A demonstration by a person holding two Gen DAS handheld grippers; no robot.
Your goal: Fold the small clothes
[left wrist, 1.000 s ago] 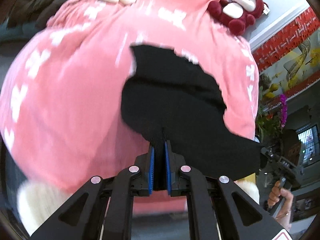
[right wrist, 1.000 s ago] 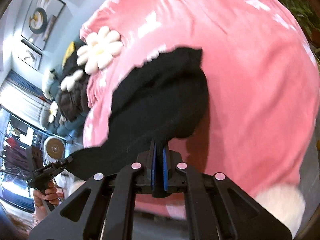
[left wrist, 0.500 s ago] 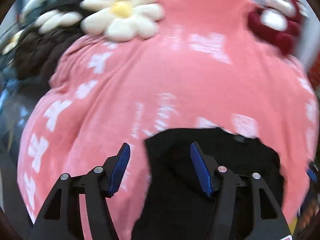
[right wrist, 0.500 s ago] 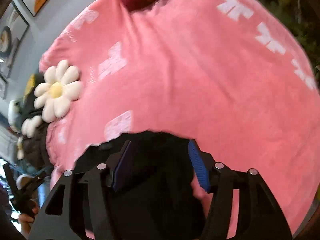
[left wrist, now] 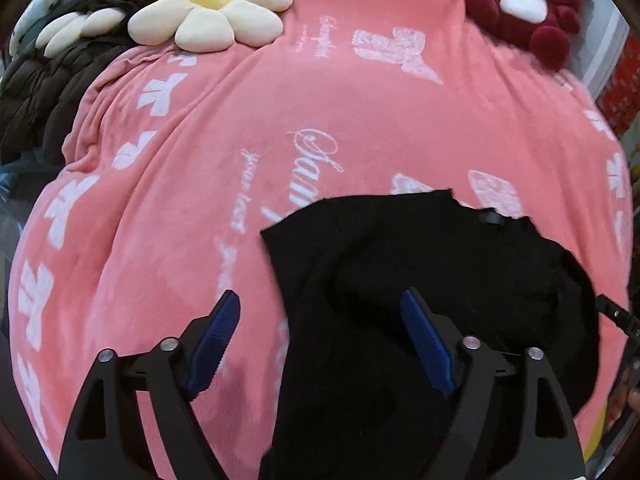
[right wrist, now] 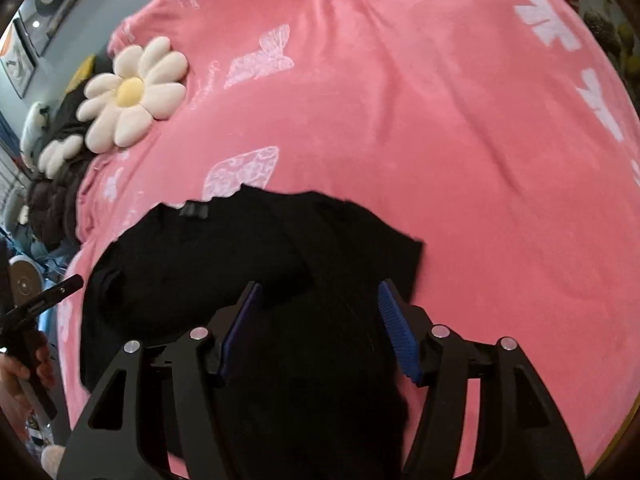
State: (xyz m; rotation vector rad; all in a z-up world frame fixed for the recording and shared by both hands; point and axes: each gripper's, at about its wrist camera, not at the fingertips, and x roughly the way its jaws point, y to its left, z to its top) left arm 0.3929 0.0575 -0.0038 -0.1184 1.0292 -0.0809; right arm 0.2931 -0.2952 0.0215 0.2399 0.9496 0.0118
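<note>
Fingers come first, close to us. Our left gripper [left wrist: 320,340] has its two blue pads spread wide, and it holds nothing. One pad [left wrist: 214,344] hangs over the pink blanket [left wrist: 360,112], the other pad [left wrist: 426,346] over the black top [left wrist: 420,280]. We cannot tell if the pads touch the cloth.

Our right gripper [right wrist: 320,328] is spread wide too, with nothing pinched in it. Both of its pads are over the black top [right wrist: 240,256].

The black top lies on the pink blanket [right wrist: 440,140], near the edge closest to us. It looks folded over, with a rumpled hump in the middle. Its neck hole with a small tag [right wrist: 194,210] points away from us. In the left wrist view, the top's left edge runs straight down between the two pads.

At the far right of the left wrist view, we see the tip of the other gripper beside the top. At the far left of the right wrist view, the other gripper and the hand [right wrist: 16,376] that holds it show beside the top.

Past the top, the blanket is wide and bare, with white bows and letters on it.

Far off, a flower pillow [left wrist: 208,4] lies at the blanket's back left edge, next to a dark brown puffy coat [left wrist: 48,84]. A red and white stuffed toy [left wrist: 528,8] sits at the back right corner.
</note>
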